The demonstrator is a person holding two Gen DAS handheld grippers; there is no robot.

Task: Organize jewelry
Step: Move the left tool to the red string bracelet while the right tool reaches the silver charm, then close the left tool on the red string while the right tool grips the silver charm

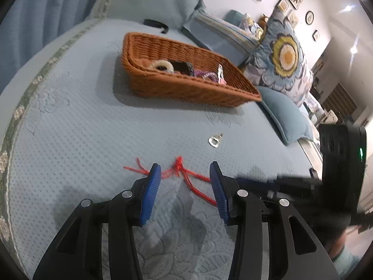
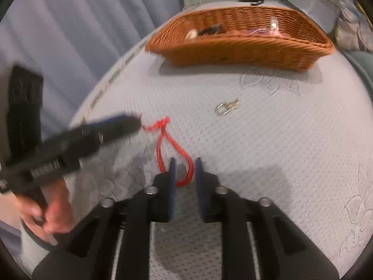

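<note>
A red string bracelet (image 1: 180, 171) lies on the light blue bedspread (image 1: 81, 140). My left gripper (image 1: 185, 171) is open, its blue fingertips on either side of the bracelet's knot. In the right wrist view the bracelet (image 2: 173, 144) runs from the left gripper's tip (image 2: 130, 122) down to my right gripper (image 2: 185, 165), which is open with the loop's end between its pads. A small silver piece (image 1: 215, 140) lies beyond, also seen in the right wrist view (image 2: 227, 108). A brown wicker basket (image 1: 186, 88) holds several pieces.
The basket (image 2: 244, 51) stands further back on the bed. Pillows (image 1: 286, 121) and a floral cushion (image 1: 282, 63) lie along the right side. A black strap (image 1: 156, 24) lies behind the basket. A blue curtain (image 2: 70, 35) hangs at the left.
</note>
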